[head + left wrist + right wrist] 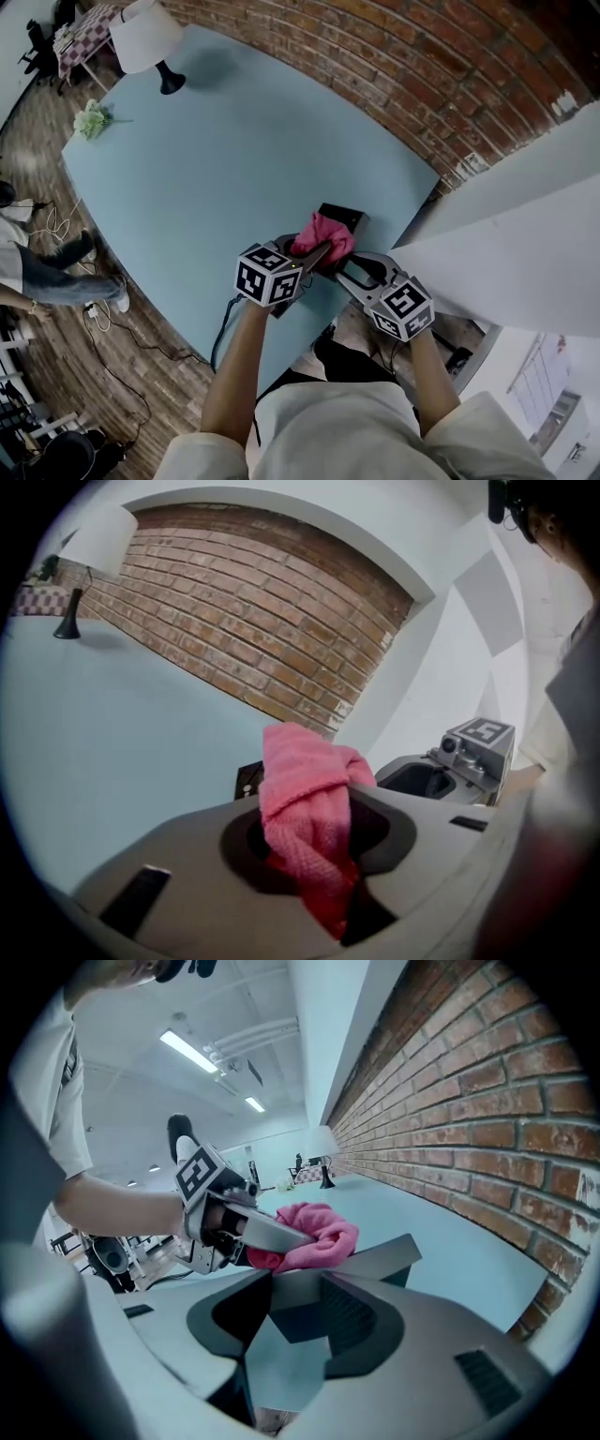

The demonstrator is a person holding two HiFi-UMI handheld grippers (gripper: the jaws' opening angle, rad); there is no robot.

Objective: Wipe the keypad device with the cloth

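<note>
My left gripper (314, 251) is shut on a bunched pink cloth (324, 235), which bulges out between its jaws (309, 808). The cloth rests on the near end of the black keypad device (345, 217), close to the table's front right edge. Only a corner of the device (247, 780) shows past the cloth in the left gripper view. My right gripper (349, 267) comes in from the right with its jaws standing wide. The device's dark wedge-shaped end (375, 1258) lies between them, and I see no pad pressing on it. Just behind it is the cloth (314, 1237).
A light blue table (234, 159) runs along a brick wall (394, 66). A white lamp (150, 42) and a small pale green bunch (92, 119) stand at its far end. A white pillar (525, 234) is close on the right. A black cable (223, 330) hangs off the near edge.
</note>
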